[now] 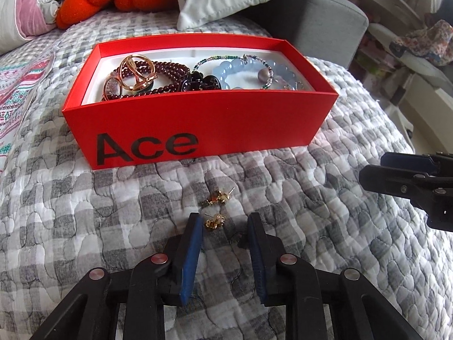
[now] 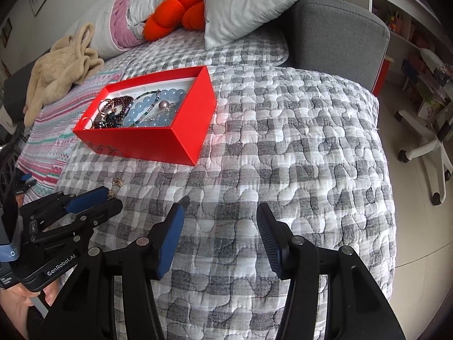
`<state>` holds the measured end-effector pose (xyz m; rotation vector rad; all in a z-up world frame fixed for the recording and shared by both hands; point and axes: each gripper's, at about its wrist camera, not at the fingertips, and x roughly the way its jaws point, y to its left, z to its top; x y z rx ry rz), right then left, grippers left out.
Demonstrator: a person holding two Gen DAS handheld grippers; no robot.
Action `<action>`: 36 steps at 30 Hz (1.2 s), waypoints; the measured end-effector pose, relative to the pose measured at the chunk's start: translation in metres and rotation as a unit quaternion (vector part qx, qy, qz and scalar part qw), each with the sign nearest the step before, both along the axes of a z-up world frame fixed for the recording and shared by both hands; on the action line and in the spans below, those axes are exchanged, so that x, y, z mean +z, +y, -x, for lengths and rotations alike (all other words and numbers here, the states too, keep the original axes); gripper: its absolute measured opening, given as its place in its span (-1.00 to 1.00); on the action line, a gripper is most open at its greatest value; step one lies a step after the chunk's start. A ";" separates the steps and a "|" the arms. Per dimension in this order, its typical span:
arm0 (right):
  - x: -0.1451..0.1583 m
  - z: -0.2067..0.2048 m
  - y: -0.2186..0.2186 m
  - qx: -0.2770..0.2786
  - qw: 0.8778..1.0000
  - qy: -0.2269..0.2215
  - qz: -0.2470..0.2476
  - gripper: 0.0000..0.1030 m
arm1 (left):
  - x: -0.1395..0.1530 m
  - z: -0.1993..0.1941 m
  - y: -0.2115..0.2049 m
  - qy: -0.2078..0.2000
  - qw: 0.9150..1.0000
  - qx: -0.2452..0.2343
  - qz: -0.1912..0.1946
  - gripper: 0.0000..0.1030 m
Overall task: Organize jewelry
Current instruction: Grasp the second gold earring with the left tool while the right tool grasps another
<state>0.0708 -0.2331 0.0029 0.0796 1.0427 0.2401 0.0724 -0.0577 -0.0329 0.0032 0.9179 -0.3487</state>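
A red box (image 1: 198,119) marked "Ace" stands on the grey checked quilt and holds gold rings (image 1: 133,72), dark red beads (image 1: 167,69) and a pale blue bead bracelet (image 1: 235,69). Two small gold earrings lie on the quilt in front of it: the far one (image 1: 218,198) and the near one (image 1: 215,221). My left gripper (image 1: 225,221) is open, its fingertips on either side of the near earring. My right gripper (image 2: 220,212) is open and empty above bare quilt, right of the box (image 2: 158,138). The left gripper (image 2: 99,198) shows beside the earrings (image 2: 118,182).
Pillows (image 2: 269,2) and an orange plush (image 2: 175,14) lie behind the box. A beige garment (image 2: 59,68) lies far left. A grey upholstered headboard (image 2: 339,36) stands behind. The bed edge drops off at right, with an office chair base (image 2: 424,147) on the floor.
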 end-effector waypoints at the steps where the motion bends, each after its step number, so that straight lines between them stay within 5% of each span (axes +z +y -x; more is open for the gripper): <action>1: 0.000 0.000 0.000 0.000 1.000 0.001 0.000 0.10 | 0.000 -0.002 0.000 -0.001 1.000 0.002 -0.002 -0.67; 3: -0.001 -0.001 0.001 -0.001 1.000 0.003 0.000 0.10 | 0.000 -0.003 0.002 -0.002 1.000 0.008 -0.008 -0.85; 9: -0.003 -0.005 0.015 0.003 1.000 0.004 0.000 0.10 | 0.006 -0.001 0.009 -0.003 1.000 -0.004 -0.020 -0.85; 19: -0.013 -0.010 0.067 0.043 0.999 0.003 0.015 0.10 | 0.020 0.004 0.056 -0.003 0.998 0.054 -0.016 -0.85; 36: -0.025 -0.015 0.144 0.107 0.991 -0.047 0.058 0.09 | 0.024 0.011 0.089 0.002 0.997 0.071 0.008 -0.85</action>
